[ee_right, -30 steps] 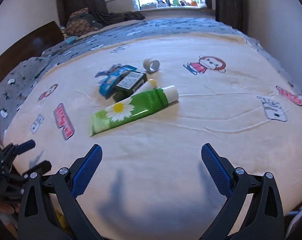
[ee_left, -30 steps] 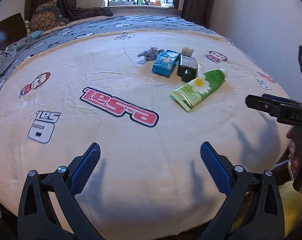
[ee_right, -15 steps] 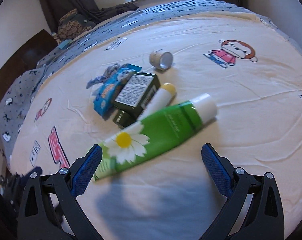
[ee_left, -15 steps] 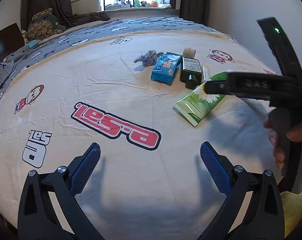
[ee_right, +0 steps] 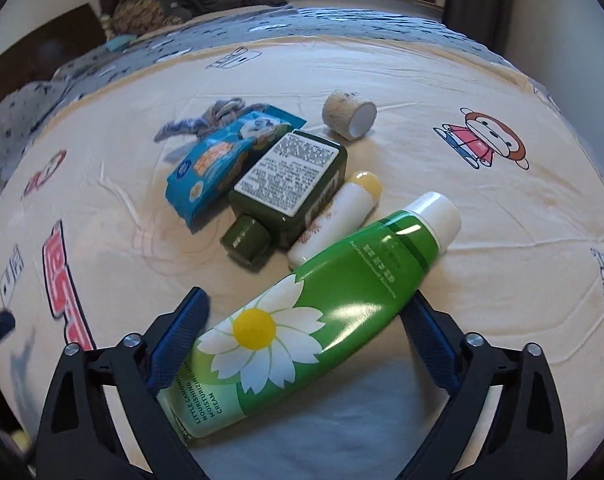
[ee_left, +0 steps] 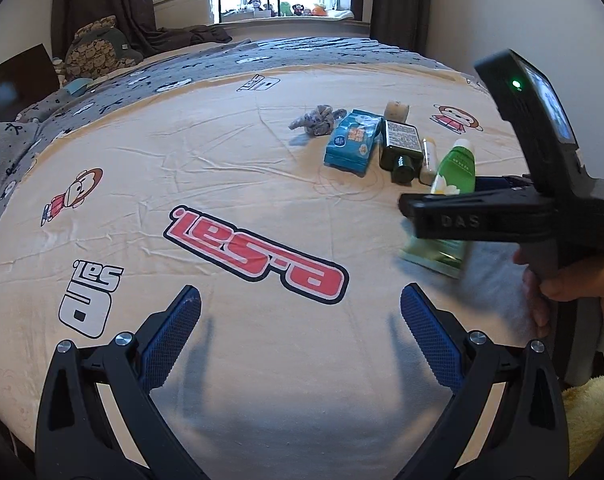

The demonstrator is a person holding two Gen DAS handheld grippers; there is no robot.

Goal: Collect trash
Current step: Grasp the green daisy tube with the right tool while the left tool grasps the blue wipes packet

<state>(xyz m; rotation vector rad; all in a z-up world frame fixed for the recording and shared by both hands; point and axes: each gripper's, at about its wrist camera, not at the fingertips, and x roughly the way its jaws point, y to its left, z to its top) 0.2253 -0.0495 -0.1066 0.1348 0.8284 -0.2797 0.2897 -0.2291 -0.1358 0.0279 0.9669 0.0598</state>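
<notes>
Right wrist view: the bed carries a cluster of trash, none of it collected yet, as I judge. Taking the green tube as landmark, the largest piece, it lies flat and slantwise between the spread fingers of the right gripper, not yet pinched. Just beyond the tube lies the dark green bottle, with the blue packet on the bottle's far side. The small white tube lies between bottle and green tube, touching both. The grey rag and the roll lie farthest from the tube. The left gripper hangs spread and empty, well short of the tube. No bin shows.
</notes>
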